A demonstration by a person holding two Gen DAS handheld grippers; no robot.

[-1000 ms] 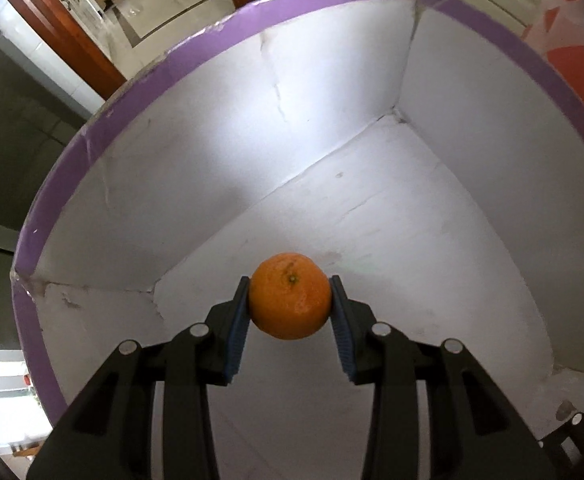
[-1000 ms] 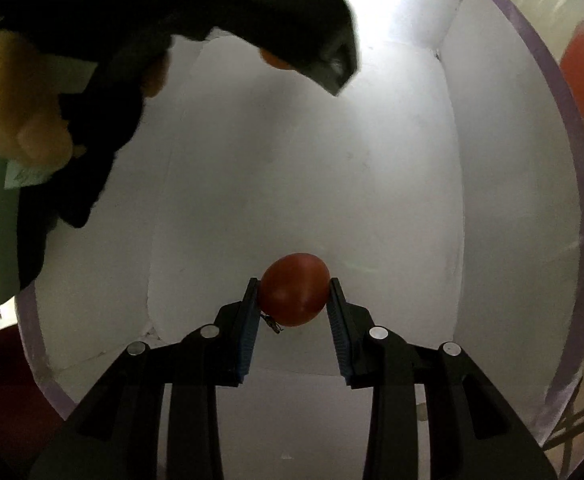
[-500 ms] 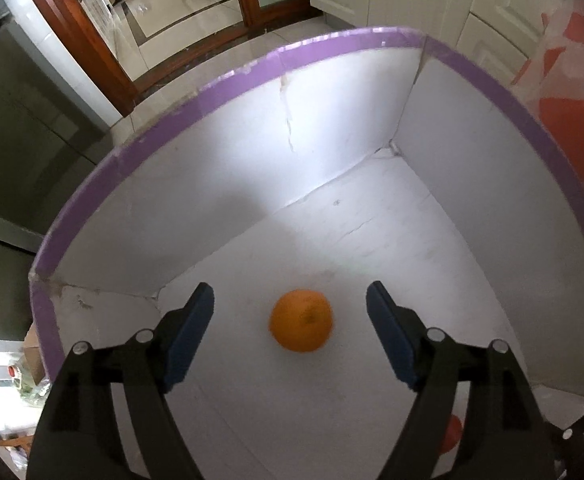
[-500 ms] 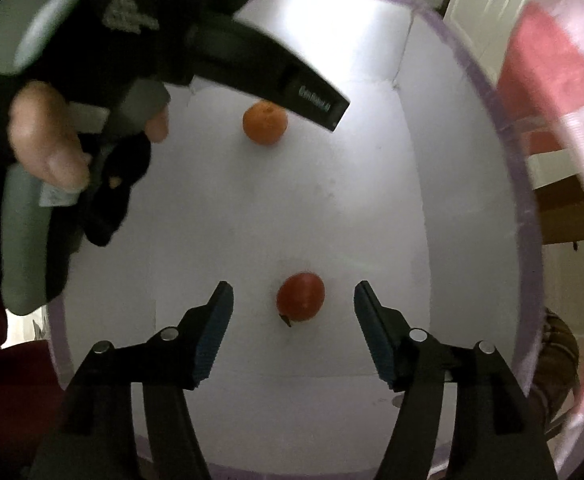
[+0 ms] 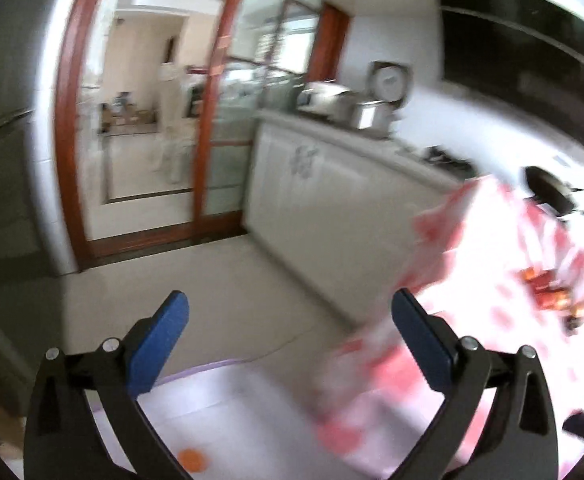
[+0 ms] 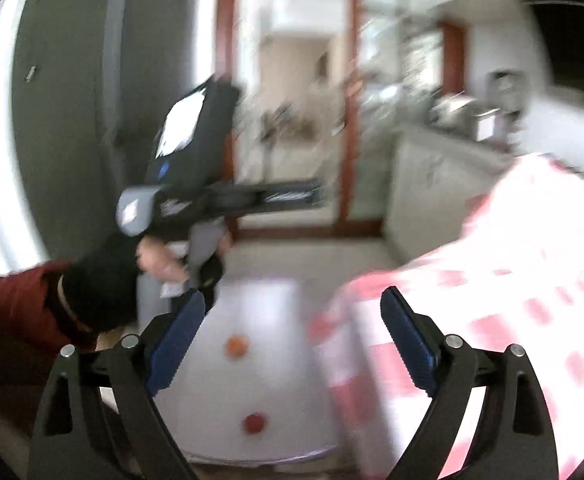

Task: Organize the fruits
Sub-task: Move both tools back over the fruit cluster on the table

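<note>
From the left wrist view, the left gripper (image 5: 290, 320) stands with its blue pads spread wide after just opening, nothing between them, and looks out across a pale tiled floor (image 5: 220, 292) toward a sliding glass door in a reddish wooden frame (image 5: 208, 120). White cabinets (image 5: 332, 184) run along the right under a counter with blurred steel appliances. A red and white checked cloth (image 5: 532, 280) covers a table at the right. Low down sits the white box with its purple rim (image 5: 208, 366), and the orange (image 5: 191, 459) lies on its floor. From the right wrist view, the right gripper (image 6: 292, 324) is likewise spread wide and empty, having just opened. Below it, the box holds the orange (image 6: 237, 346) and, nearer, the red fruit (image 6: 254, 423), apart from each other. A person's hand (image 6: 160, 262) in a dark red sleeve (image 6: 16, 292) grips the other tool's handle at the left.
</note>
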